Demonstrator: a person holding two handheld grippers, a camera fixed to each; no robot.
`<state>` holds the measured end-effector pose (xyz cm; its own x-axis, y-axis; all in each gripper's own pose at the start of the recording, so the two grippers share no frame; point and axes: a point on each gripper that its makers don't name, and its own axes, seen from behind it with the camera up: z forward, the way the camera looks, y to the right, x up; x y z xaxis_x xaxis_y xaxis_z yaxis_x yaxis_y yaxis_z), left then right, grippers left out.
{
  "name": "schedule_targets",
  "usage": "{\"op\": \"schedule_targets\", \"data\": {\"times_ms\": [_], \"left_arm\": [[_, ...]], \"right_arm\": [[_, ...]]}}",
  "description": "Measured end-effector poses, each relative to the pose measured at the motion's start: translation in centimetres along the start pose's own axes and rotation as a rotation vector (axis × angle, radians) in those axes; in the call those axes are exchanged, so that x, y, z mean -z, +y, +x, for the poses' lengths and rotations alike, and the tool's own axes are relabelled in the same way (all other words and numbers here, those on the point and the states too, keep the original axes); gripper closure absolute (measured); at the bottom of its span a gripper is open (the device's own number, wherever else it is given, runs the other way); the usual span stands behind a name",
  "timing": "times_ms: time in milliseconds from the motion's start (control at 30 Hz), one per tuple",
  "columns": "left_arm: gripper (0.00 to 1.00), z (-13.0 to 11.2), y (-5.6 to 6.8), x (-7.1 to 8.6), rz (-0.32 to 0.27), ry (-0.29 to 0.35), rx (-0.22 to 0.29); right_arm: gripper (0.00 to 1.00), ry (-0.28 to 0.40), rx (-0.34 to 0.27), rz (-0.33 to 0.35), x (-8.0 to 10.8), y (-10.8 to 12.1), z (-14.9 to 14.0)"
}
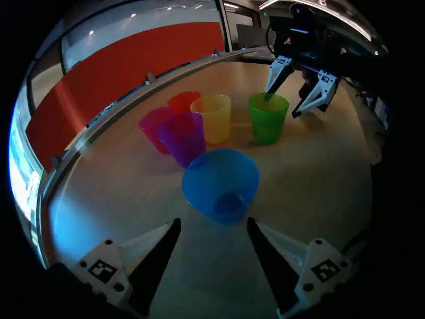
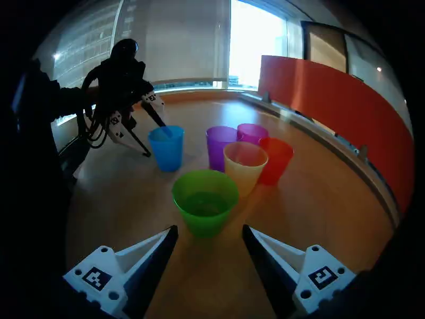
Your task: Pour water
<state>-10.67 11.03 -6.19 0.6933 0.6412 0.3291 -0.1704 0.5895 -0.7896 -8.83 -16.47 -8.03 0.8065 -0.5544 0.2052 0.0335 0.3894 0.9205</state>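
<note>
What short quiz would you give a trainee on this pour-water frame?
1. True or false: the left gripper is shut on the translucent blue plastic cup.
2. Fill in: the translucent plastic cup directly ahead of the right gripper is coloured ____.
3. How many plastic cups stand on the wooden table?
Key: 1. false, its fingers are apart; 2. green; 3. six.

Six cups on the desk [image 1: 319, 175]: one cup [image 1: 220, 183] just before the left gripper [image 1: 213, 220]; a cluster of four [image 1: 212, 117] behind it; a lone cup [image 1: 267, 117] right of the cluster, before the right gripper [image 2: 210, 227].
</note>
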Motion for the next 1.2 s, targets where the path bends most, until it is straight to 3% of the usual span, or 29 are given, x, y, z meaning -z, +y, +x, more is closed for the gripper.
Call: {"op": "schedule_targets", "data": {"times_ms": [467,967,1200], "left_arm": [[0.08,-1.3,-1.4,2.5,0.074,0.009,0.043],[0.08,-1.8,-4.6,5.0,0.222,0.072,0.127],[0.08,-1.2,-6.6,6.6,0.311,0.136,0.182]], "right_arm": [[0.06,0.016,-0.041,-0.073,2.0,0.5,-0.5],[0.06,0.091,-0.124,-0.2,3.8,1.9,0.7],[0.06,0.144,-0.162,-0.271,4.9,3.1,1.9]]}}
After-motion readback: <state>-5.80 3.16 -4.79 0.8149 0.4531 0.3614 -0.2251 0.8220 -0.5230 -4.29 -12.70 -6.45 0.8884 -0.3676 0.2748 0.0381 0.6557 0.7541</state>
